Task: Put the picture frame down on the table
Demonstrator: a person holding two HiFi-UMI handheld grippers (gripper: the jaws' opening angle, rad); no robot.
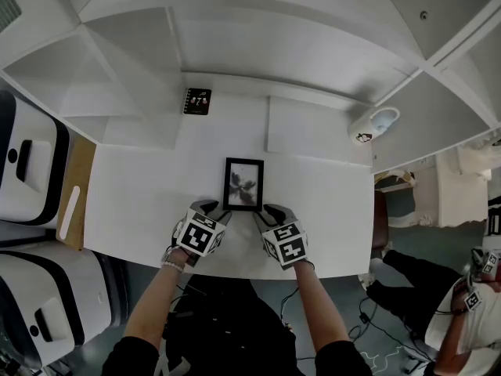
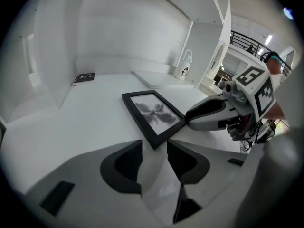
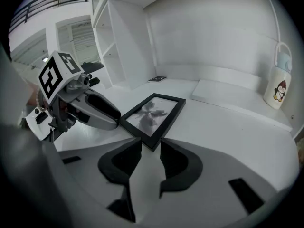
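Inspection found the black rectangular picture frame [image 1: 243, 184] lying flat at the centre of the head view, on the smooth white counter [image 1: 141, 202]. Its two near corners pointed toward my hands.

The jaws of my left gripper [image 2: 154, 158] stood apart, with the frame's near corner just ahead of the gap and nothing pressed between the dark ribbed pads. The jaws of my right gripper [image 3: 151, 158] were likewise apart and empty, with the other near corner at their mouth.

I judged the frame light, thin and stiff. The narrow moulding was matt black with square edges. The front carried a grey flower-like print and looked glazed, so probably slick and breakable. Hold should be taken on the moulding at opposite sides, never on the front. Lying flat on a slippery surface, its low edge would offer little purchase.

Also noted: a small dark booklet [image 1: 197, 101] at upper left, a flat white slab [image 1: 313, 128] behind the frame, and a white penguin-printed jug [image 1: 374, 124] at upper right.
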